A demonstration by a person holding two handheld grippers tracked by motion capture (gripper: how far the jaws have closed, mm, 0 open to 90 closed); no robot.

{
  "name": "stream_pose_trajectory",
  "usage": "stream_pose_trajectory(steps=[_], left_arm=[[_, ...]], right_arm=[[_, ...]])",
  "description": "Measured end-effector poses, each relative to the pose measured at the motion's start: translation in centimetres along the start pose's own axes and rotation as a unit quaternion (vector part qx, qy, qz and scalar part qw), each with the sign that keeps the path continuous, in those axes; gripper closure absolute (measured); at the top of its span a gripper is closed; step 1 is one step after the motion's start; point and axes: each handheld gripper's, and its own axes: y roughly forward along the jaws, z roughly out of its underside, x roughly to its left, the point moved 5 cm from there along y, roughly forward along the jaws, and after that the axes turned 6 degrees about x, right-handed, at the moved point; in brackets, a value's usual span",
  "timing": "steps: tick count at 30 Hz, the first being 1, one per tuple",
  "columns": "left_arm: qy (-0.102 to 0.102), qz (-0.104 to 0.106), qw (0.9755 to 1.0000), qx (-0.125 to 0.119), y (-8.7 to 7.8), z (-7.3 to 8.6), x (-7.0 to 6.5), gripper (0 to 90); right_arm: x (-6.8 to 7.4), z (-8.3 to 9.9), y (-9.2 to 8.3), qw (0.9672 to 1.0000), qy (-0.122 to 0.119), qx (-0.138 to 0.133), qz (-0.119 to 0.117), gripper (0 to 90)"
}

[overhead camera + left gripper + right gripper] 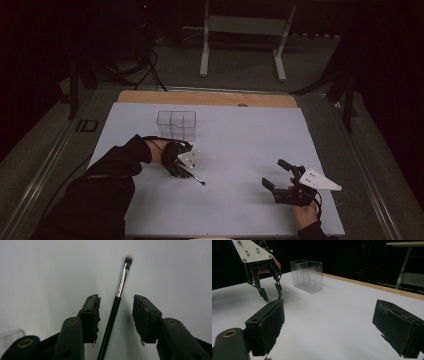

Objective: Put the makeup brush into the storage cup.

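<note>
A thin makeup brush with a black handle, silver ferrule and pale bristle tip lies flat on the white table sheet. My left gripper is open and lowered over it, one jaw on each side of the handle without touching it. From above, the left gripper sits left of centre, and the brush pokes out toward the front right. A clear plastic organizer with compartments stands just behind it. My right gripper is open and holds nothing at the front right.
The right gripper view shows the organizer upright behind the left gripper, with bare sheet between the two grippers. A wooden table edge runs along the back. Beyond it stands a white metal frame.
</note>
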Motion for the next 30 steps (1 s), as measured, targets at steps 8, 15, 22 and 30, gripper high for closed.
stream_pose_trajectory(steps=[8,15,22,30], left_arm=[[0.034,-0.006,0.9989,0.033,0.7,-0.6,0.2,62.0],[0.047,0.000,0.9975,0.053,1.4,-0.6,0.4,62.4],[0.054,0.010,0.9964,0.065,2.0,-0.8,0.4,68.2],[0.059,0.024,0.9955,0.070,2.3,-0.9,0.2,76.1]], right_arm=[[-0.1,0.0,0.0,1.0000,0.002,0.000,0.001,10.5],[-0.1,0.0,-0.1,1.0000,0.001,0.001,0.002,10.5],[-0.1,0.0,-0.1,1.0000,0.002,0.001,0.004,10.5],[-0.2,0.0,-0.1,1.0000,0.002,0.000,0.004,10.5]])
